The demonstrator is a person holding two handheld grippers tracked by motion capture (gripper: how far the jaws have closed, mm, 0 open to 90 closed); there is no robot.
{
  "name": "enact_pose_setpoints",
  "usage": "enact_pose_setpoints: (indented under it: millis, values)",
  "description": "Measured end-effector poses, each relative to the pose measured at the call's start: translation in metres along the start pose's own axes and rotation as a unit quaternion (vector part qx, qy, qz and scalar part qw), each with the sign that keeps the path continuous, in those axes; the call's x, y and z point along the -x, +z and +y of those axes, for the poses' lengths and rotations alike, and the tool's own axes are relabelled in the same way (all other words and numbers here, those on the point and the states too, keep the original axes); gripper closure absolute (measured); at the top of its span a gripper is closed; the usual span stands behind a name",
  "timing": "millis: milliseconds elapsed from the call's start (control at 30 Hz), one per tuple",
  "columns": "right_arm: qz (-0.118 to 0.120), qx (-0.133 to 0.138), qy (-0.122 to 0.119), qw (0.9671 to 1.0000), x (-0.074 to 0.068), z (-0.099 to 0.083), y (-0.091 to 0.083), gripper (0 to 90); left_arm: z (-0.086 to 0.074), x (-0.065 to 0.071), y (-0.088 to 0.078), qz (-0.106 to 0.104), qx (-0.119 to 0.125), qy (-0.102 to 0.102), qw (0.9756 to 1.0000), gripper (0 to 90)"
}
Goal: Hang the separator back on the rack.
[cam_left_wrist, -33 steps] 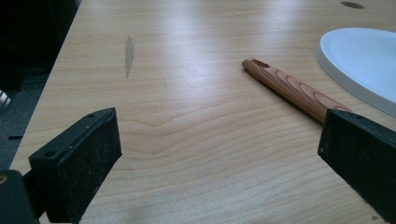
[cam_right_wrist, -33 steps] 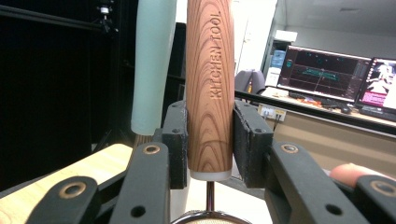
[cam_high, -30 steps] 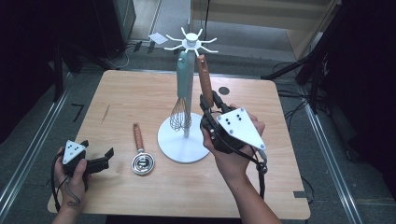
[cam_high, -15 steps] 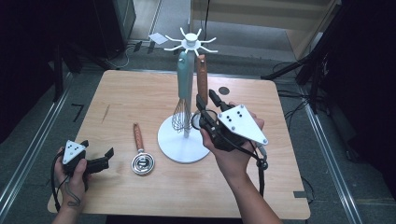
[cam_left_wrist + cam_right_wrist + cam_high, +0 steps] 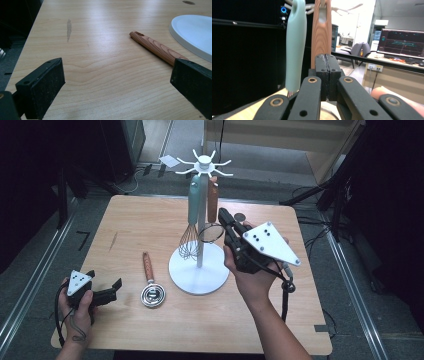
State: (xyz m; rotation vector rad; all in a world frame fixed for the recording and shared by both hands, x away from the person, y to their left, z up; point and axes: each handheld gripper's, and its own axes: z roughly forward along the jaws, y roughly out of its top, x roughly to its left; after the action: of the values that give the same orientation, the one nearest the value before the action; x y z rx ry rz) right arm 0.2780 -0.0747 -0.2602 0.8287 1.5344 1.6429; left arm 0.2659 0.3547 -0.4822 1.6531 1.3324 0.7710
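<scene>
**Right gripper closed beside the hanging strainer**

At the white utensil stand, the right gripper has just closed its jaws; they meet with nothing between them, just beside the wood-handled strainer that hangs next to the mint-handled whisk. Near the table's front left corner, the left gripper rests with jaws released, facing a wood-handled measuring spoon lying flat.

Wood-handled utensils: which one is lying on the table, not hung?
The measuring spoon, flat on the table left of the white stand. The other wood-handled utensil hangs from the stand's hooks beside the teal whisk.
</scene>
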Motion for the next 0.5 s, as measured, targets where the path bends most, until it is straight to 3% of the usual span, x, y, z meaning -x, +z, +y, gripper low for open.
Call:
enact_pose_setpoints:
  millis: [500]
  values:
    - [0.014, 0.032, 0.004, 0.9994, 0.010, 0.042, 0.019, 90.0, 0.000, 0.000, 0.000, -0.001, 0.000, -0.001, 1.0000, 0.0]
